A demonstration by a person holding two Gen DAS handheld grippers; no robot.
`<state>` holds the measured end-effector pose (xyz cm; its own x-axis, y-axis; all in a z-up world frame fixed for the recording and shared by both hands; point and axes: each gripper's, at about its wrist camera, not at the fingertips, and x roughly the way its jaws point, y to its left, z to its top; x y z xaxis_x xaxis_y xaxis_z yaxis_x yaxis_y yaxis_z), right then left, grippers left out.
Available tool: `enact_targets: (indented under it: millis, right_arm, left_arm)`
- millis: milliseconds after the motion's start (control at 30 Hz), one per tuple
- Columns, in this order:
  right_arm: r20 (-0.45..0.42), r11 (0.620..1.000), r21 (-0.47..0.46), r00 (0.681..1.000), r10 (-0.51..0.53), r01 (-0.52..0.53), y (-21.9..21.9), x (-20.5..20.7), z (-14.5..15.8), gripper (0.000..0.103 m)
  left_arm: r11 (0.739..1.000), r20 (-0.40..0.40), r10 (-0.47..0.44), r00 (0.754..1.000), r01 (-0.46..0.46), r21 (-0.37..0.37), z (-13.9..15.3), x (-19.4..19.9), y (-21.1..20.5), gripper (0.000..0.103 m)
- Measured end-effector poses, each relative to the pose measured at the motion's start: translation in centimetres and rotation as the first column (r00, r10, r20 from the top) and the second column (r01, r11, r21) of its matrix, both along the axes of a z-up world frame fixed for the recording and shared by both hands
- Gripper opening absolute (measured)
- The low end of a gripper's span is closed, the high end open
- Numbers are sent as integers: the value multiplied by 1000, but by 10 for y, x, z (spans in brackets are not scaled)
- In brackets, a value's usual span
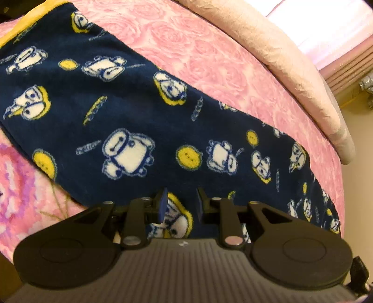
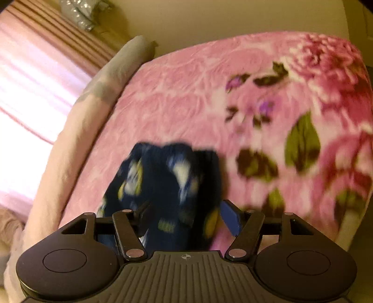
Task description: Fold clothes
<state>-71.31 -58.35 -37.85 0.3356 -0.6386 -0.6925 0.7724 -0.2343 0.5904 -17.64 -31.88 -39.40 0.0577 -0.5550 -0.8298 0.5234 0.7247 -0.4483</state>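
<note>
With the left gripper (image 1: 179,202) spread over the navy trousers (image 1: 130,111) and the right gripper (image 2: 186,216) apparently pinching their bunched end, carry it across squarely

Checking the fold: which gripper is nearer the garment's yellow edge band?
Left. The left gripper hangs over the navy garment, whose yellow band lies at the far end. The right gripper's view shows no band, only bunched, blurred fabric between its jaws.
</note>
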Motion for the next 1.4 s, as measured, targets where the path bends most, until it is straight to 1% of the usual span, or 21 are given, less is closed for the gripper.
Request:
enact_targets:
  millis: [33, 67, 167, 233, 267, 300, 333, 367, 467, 533, 667, 767, 867, 967, 1100, 1133, 1167, 1233, 1300, 1333, 1400]
  right_arm:
    - [5, 1000, -4, 1000, 21, -21, -8, -1, -3, 32]
    - [-12, 999, 18, 999, 42, -42, -15, 0, -7, 0]
    - [-130, 994, 104, 991, 32, -19, -26, -1, -19, 1]
    - [-155, 992, 125, 988, 23, -4, -24, -2, -26, 2]
    - [-162, 992, 124, 987, 21, -1, -24, -1, -28, 9]
    - [-184, 991, 131, 982, 30, -5, -24, 2, -26, 47]
    - [-243, 989, 146, 970, 17, 20, -25, 6, -20, 66]
    - [-299, 990, 128, 954, -9, 50, -22, 10, -11, 75]
    - [-393, 998, 43, 919, -20, 40, -15, 20, 16, 75]
    - [-371, 1000, 27, 929, 3, 7, -16, 29, 26, 75]
    - [-328, 998, 30, 943, 56, -49, -25, 65, 27, 75]
    - [-350, 996, 27, 932, 93, -90, -21, 103, 29, 75]
    - [-354, 991, 51, 925, 136, -126, -19, 145, 21, 75]
    - [-352, 987, 74, 922, 160, -143, -15, 179, 11, 75]
    - [-364, 984, 92, 914, 178, -155, -7, 216, 3, 75]
    - [-372, 982, 98, 910, 185, -160, -4, 225, 1, 75]
    - [-379, 981, 106, 906, 188, -160, -2, 232, -2, 75]
    - [-394, 980, 124, 898, 195, -158, 2, 244, -6, 75]
    - [-399, 980, 132, 896, 192, -151, 6, 254, -9, 75]
    - [-404, 980, 132, 894, 193, -152, 7, 259, -11, 75]
    - [-419, 979, 129, 887, 195, -155, 10, 268, -13, 75]
  left_arm:
    - [1000, 1, 0, 1000, 0, 4, -1, -1, 0, 20]
    - [1000, 5, 0, 1000, 0, 8, -1, -2, 1, 20]
    - [999, 21, -15, 1000, 14, 32, -3, -3, 3, 20]
    - [999, 29, -22, 999, 21, 48, -3, 0, 6, 20]
    - [998, 33, -23, 999, 21, 53, -2, 2, 9, 20]
    - [998, 41, -24, 999, 21, 57, 0, 5, 12, 20]
    - [998, 53, -23, 998, 20, 61, 3, 9, 14, 20]
    - [998, 67, -22, 997, 17, 65, 7, 14, 17, 20]
    - [998, 115, 4, 993, -10, 58, 21, 40, 29, 25]
    - [998, 155, 39, 987, -47, 49, 32, 65, 37, 28]
    - [989, 237, 135, 962, -145, 25, 51, 127, 52, 32]
    - [977, 293, 206, 934, -214, -2, 64, 176, 58, 41]
    - [967, 331, 246, 911, -252, -23, 67, 223, 59, 45]
    - [966, 347, 243, 906, -260, 2, 55, 264, 50, 51]
    - [964, 261, 251, 932, -266, 23, 30, 307, 40, 52]
    - [963, 246, 250, 936, -266, 31, 25, 311, 38, 52]
    - [962, 241, 250, 938, -268, 44, 22, 313, 38, 42]
    - [960, 231, 249, 940, -272, 70, 14, 316, 37, 9]
    - [940, 294, 310, 904, -338, 50, 21, 309, 42, 7]
    - [939, 326, 309, 894, -341, 45, 24, 303, 41, 7]
    - [944, 372, 269, 889, -319, 80, 20, 296, 33, 8]
